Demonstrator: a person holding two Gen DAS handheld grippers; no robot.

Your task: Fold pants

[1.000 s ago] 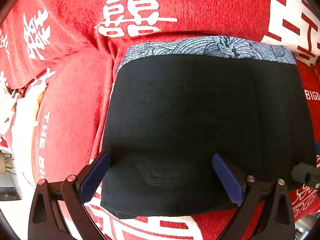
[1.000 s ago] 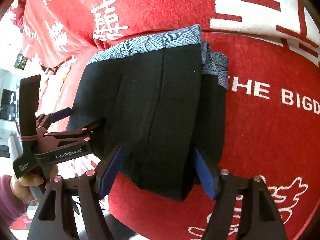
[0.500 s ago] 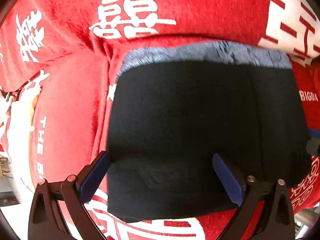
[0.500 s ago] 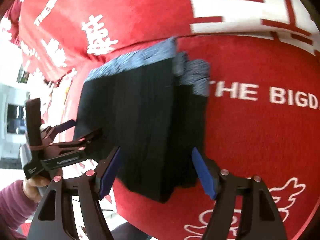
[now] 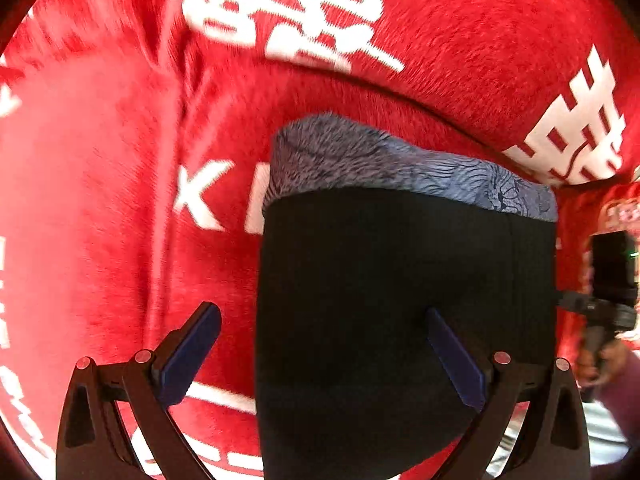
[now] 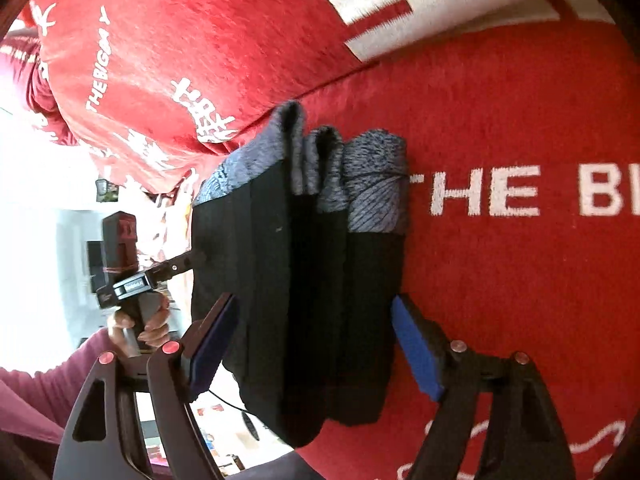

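Folded black pants point(image 5: 404, 300) are lying on a red sofa cover point(image 5: 100, 208) w/ white printed lettering and Chinese characters. Grey-blue patterned waistband point(image 5: 400, 168) is sitting at the far edge of the bundle; the near edge is overhanging toward the camera in left wrist view.

Left gripper point(image 5: 320, 354): jaws are standing wide apart, gripping nothing. Left blue pad point(image 5: 188, 356) is sitting over bare red cover just beside the pants' left edge; right blue pad point(image 5: 454, 358) is sitting over the black fabric. Contact w/ fabric cannot be confirmed.

Right gripper point(image 6: 316, 344): jaws are also standing wide apart, 1 blue pad point(image 6: 416, 346) on the right side of the bundle, the other point(image 6: 212, 344) at its left side, the stack lying between them. Not clamping; whether the pads are touching the cloth cannot be told.

Right wrist view is showing the bundle point(image 6: 296, 280) edge-on: several layers stacked, w/ at least 3 waistband folds point(image 6: 348, 176) showing at the far end. "THE B..." lettering point(image 6: 484, 196) is lying just right of the waistband.

Same view is showing the left gripper point(image 6: 188, 262) from the side, tips at the bundle's left edge, held by a hand point(image 6: 140, 324) w/ a maroon sleeve point(image 6: 48, 388). Blur is affecting the upper part of left wrist view.
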